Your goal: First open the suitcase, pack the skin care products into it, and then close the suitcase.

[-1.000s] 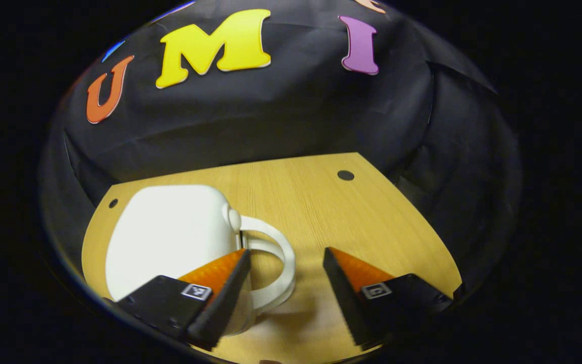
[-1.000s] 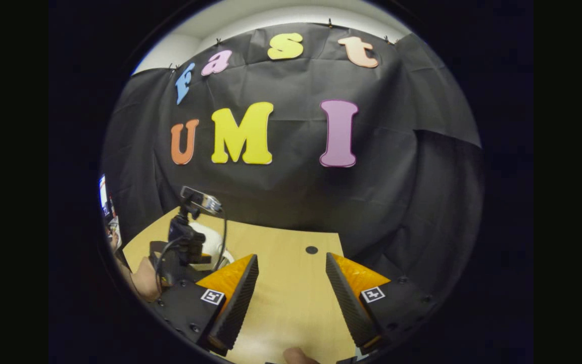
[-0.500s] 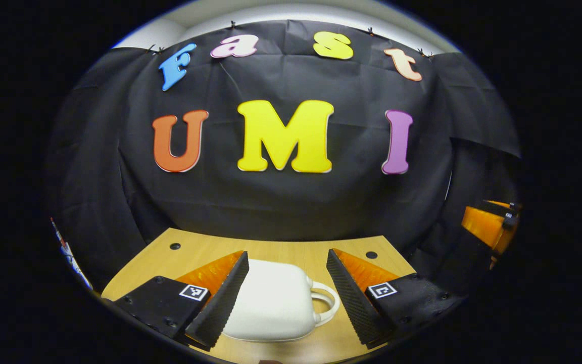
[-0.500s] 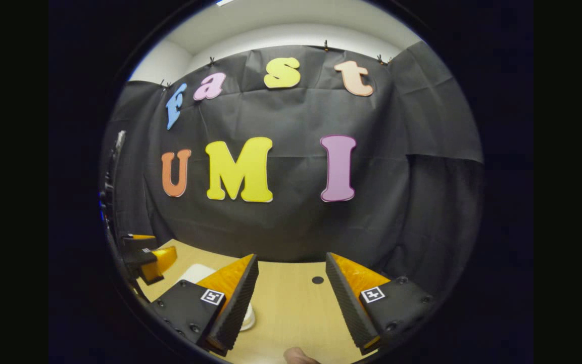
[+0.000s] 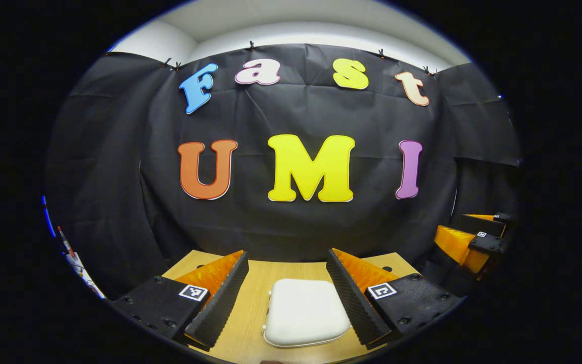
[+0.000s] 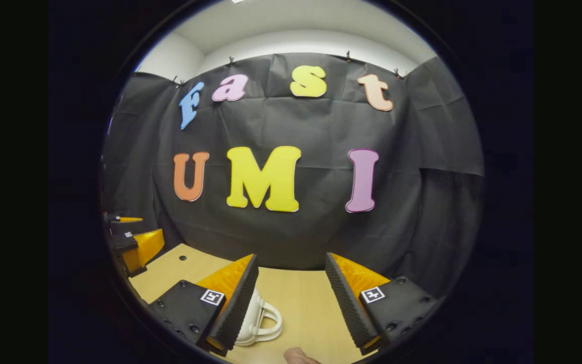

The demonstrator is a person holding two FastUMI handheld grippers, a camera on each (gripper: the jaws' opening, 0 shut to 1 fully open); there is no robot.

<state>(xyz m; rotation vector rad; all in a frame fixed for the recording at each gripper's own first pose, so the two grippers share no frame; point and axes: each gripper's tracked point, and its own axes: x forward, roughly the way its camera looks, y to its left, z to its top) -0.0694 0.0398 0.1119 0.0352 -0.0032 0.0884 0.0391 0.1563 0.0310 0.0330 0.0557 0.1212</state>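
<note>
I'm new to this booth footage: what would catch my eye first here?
A small white suitcase, lid closed, lies on the wooden table between the open fingers of the left hand-held gripper. In the right gripper view its looped handle peeks out beside the open right hand-held gripper.

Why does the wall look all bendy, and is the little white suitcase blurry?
Left gripper view: the fisheye lens bulges the cloth wall and curves the table; the white suitcase looks sharp and evenly lit. Right gripper view: same bulge, and the suitcase's handle is clear, partly behind a finger.
</note>
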